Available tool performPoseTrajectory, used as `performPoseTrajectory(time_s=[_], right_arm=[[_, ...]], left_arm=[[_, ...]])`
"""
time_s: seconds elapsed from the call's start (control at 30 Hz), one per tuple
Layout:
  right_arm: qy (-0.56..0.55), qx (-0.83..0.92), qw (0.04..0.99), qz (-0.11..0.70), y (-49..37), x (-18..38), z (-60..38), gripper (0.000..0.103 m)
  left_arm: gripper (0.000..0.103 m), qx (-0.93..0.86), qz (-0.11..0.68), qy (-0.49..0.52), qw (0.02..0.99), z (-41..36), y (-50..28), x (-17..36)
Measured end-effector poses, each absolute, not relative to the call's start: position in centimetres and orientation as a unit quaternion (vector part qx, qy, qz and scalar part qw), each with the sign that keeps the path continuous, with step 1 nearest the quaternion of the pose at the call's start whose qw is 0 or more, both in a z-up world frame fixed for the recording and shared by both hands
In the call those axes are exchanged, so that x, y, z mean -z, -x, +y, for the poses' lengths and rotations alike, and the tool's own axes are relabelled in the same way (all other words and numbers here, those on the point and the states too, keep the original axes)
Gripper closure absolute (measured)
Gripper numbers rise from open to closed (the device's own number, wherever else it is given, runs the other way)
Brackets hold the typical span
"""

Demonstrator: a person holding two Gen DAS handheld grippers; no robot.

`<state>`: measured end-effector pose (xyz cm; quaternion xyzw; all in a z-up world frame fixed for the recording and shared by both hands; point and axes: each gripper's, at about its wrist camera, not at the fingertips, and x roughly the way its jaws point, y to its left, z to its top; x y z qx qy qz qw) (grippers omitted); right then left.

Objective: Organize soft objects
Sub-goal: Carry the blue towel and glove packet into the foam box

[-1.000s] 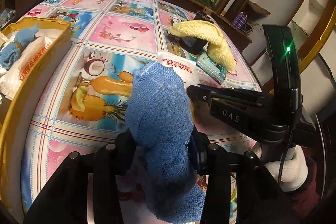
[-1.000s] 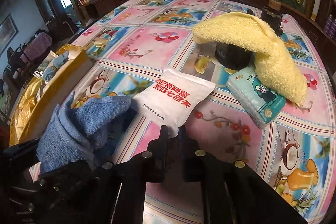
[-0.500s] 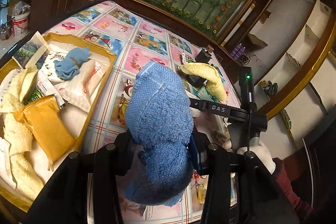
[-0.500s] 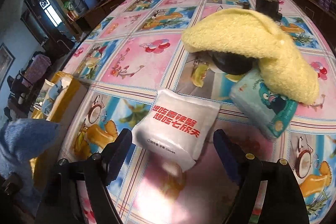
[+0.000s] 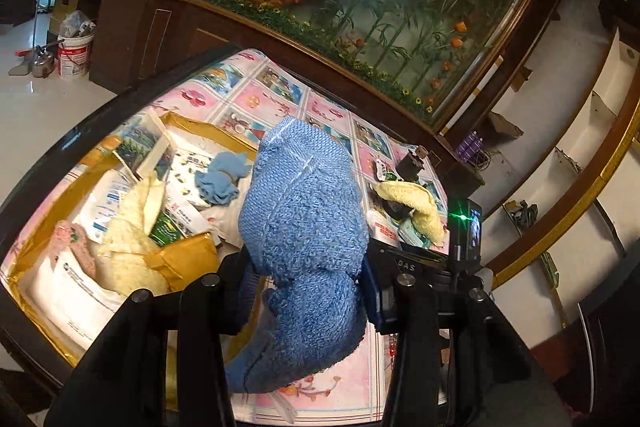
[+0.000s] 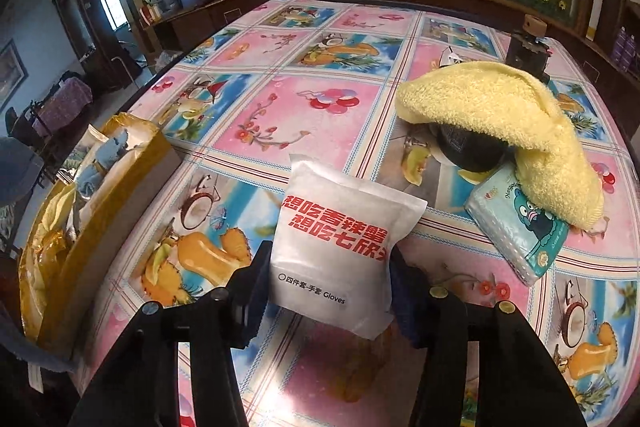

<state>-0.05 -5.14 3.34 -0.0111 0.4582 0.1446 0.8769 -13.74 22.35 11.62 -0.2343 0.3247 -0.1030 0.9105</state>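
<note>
Left gripper (image 5: 306, 291) clamped on blue towel (image 5: 304, 227), held above the table. Yellow box (image 5: 52, 187) at 9 o'clock, full of packets. Yellow towel (image 5: 416, 203) at 3 o'clock over dark object.

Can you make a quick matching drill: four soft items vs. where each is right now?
1 blue towel
2 white glove packet
3 yellow towel
4 tissue pack

a draped over a dark object on the table
b in the right gripper
c in the left gripper
d flat on the tablecloth, partly under a towel

Pairs: 1-c, 2-b, 3-a, 4-d
</note>
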Motion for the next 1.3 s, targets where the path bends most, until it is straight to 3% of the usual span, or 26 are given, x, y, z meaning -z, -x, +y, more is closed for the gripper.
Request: performPoseTrajectory(time_s=[0.4, 0.8, 0.93, 1.03, 1.1, 1.3], right_arm=[[0.017, -0.28, 0.865, 0.417, 4.4, -9.3, 2.6, 0.048], [0.082, -0.37, 0.821, 0.427, 6.9, -7.9, 13.5, 0.047], [0.101, -0.371, 0.815, 0.435, 6.8, -6.6, 15.5, 0.046], [0.107, -0.365, 0.815, 0.437, 6.1, -6.0, 16.3, 0.041], [0.105, -0.363, 0.815, 0.439, 5.5, -5.7, 16.5, 0.031], [0.071, -0.36, 0.814, 0.45, 4.6, -5.3, 15.7, 0.027]], left_arm=[[0.061, 0.033, 0.326, 0.241, 0.913, 27.0, 14.0, -10.6], [0.059, -0.071, 0.388, 0.217, 0.893, 30.5, 13.3, -5.9], [0.046, -0.092, 0.394, 0.208, 0.891, 31.0, 13.5, -5.0], [0.035, -0.091, 0.383, 0.206, 0.896, 31.3, 14.0, -5.2], [0.03, -0.088, 0.374, 0.206, 0.9, 31.3, 14.3, -5.5], [0.03, -0.08, 0.358, 0.203, 0.908, 31.1, 14.7, -6.5]])
